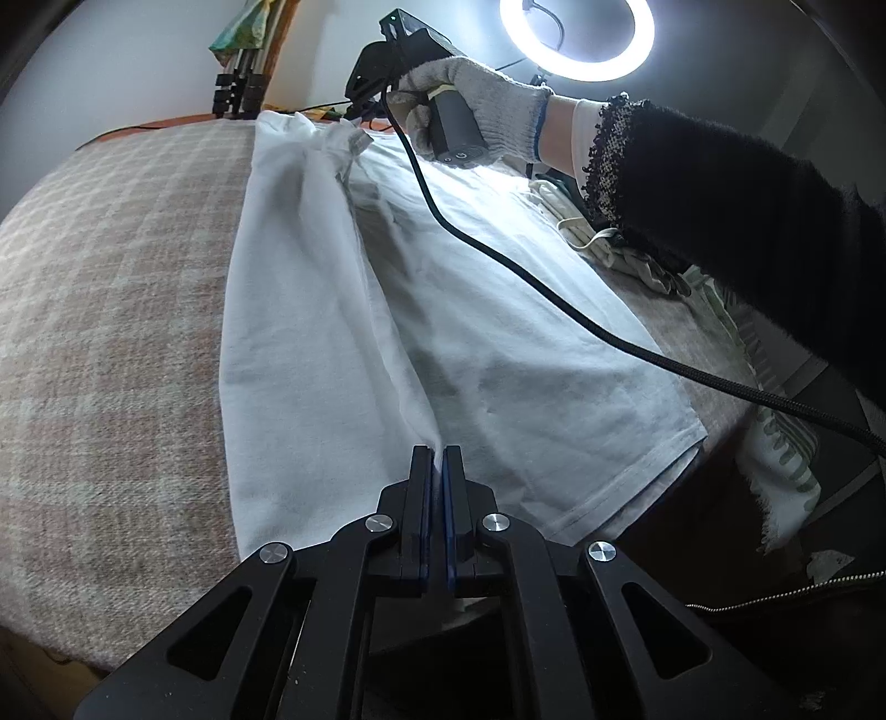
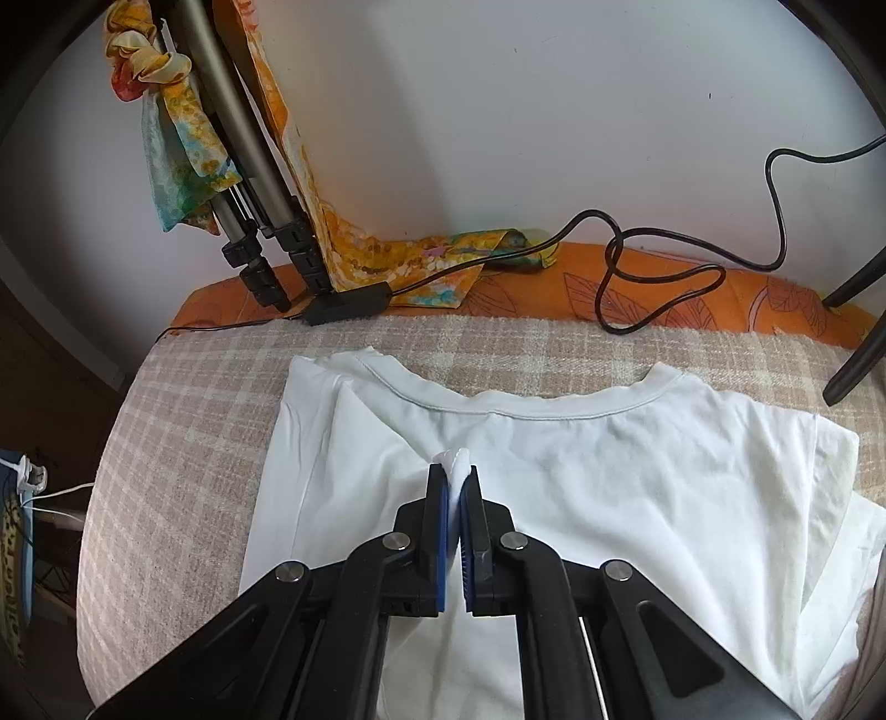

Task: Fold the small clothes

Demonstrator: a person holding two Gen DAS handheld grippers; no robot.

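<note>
A white T-shirt (image 1: 498, 310) lies spread on a checked blanket (image 1: 111, 310), its left side lifted into a long ridge. My left gripper (image 1: 438, 451) is shut on the fabric at the near end of that ridge, by the hem. At the far end the right gripper (image 1: 354, 124), held by a gloved hand (image 1: 476, 94), pinches the cloth near the shoulder. In the right wrist view the right gripper (image 2: 455, 471) is shut on a white fold of the T-shirt (image 2: 637, 487), just below the ribbed collar (image 2: 526, 407).
A ring light (image 1: 576, 39) glows at the back. Black cables (image 2: 637, 277) and a power adapter (image 2: 346, 302) lie on an orange cloth (image 2: 692, 291) by the wall, next to tripod legs (image 2: 266, 260) draped with a colourful scarf (image 2: 177, 155). Other folded fabrics (image 1: 609, 238) sit right of the shirt.
</note>
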